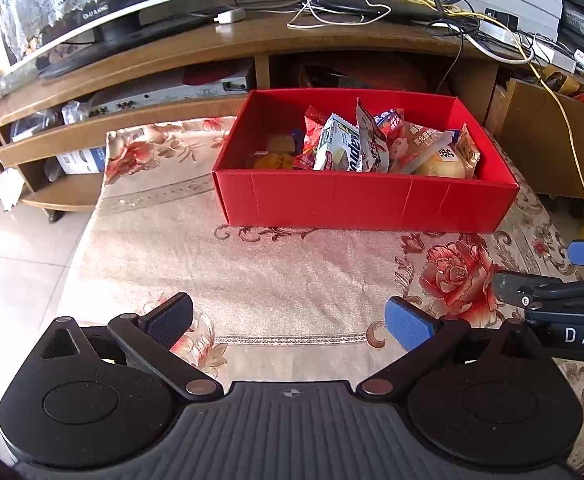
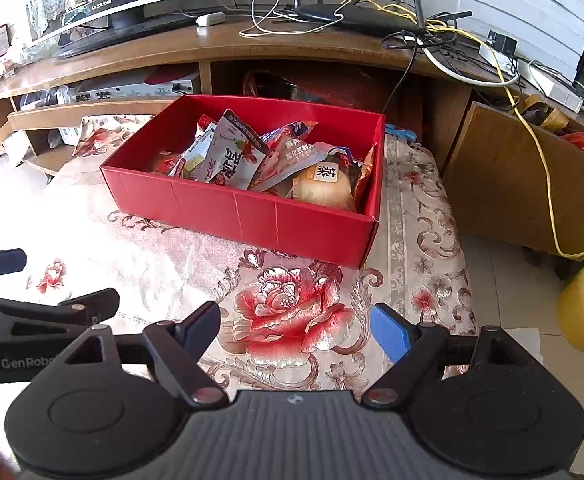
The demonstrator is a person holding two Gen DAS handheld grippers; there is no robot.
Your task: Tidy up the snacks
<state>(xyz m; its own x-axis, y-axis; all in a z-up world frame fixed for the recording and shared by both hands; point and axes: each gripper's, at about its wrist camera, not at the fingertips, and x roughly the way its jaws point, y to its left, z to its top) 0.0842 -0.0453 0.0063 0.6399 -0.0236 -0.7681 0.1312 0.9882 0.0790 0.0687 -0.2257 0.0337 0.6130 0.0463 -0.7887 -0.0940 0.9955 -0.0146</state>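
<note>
A red cardboard box (image 1: 365, 205) stands on a floral cloth and holds several snack packets (image 1: 341, 146), among them a wrapped bun (image 1: 441, 168). It also shows in the right wrist view (image 2: 244, 216) with the packets (image 2: 232, 156) piled inside. My left gripper (image 1: 290, 322) is open and empty, low over the cloth, well short of the box. My right gripper (image 2: 297, 330) is open and empty over a red rose print. Each gripper shows at the edge of the other's view (image 1: 563, 280) (image 2: 20, 284).
The floral cloth (image 1: 276, 272) covers a low surface. A wooden TV stand (image 1: 228, 40) with a monitor, a router and tangled cables runs behind the box. A wooden cabinet (image 2: 523, 184) and a yellow object (image 2: 583, 304) stand on the right. Tiled floor (image 1: 16, 256) lies left.
</note>
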